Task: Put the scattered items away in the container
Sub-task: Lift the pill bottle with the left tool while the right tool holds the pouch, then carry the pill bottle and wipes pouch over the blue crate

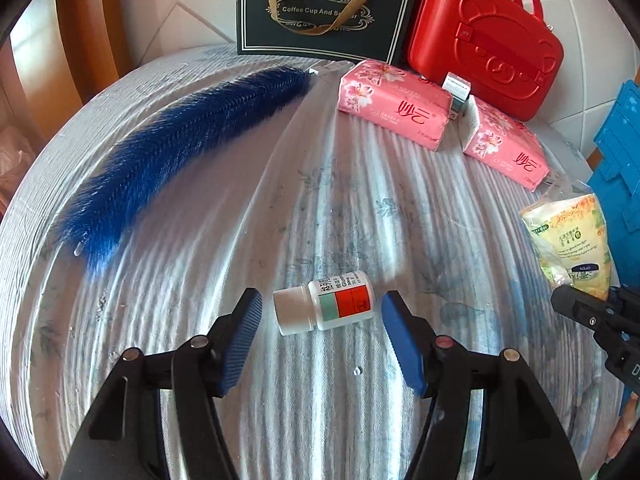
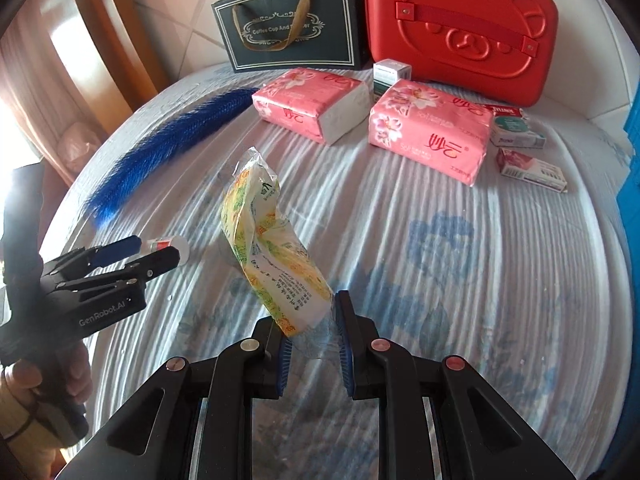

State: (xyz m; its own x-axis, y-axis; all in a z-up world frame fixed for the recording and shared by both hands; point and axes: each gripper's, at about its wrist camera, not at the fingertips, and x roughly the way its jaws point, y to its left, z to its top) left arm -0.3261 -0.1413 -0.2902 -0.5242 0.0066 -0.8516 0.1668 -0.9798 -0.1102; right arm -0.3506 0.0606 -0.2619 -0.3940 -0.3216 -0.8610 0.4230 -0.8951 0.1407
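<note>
A small white medicine bottle (image 1: 324,303) with a red and green label lies on its side on the striped tablecloth. My left gripper (image 1: 322,312) is open, its blue pads on either side of the bottle, not touching it. My right gripper (image 2: 312,330) is shut on the end of a yellow tissue packet (image 2: 276,248) and holds it up above the table. The packet also shows in the left wrist view (image 1: 572,240). The left gripper (image 2: 138,250) and the bottle (image 2: 168,245) show at the left of the right wrist view.
Two pink tissue packs (image 2: 312,104) (image 2: 430,130), a blue duster (image 1: 168,148), small medicine boxes (image 2: 528,156), a dark gift bag (image 1: 320,10) and a red bear case (image 1: 488,40) stand further back. A blue crate (image 1: 620,172) sits at the right edge.
</note>
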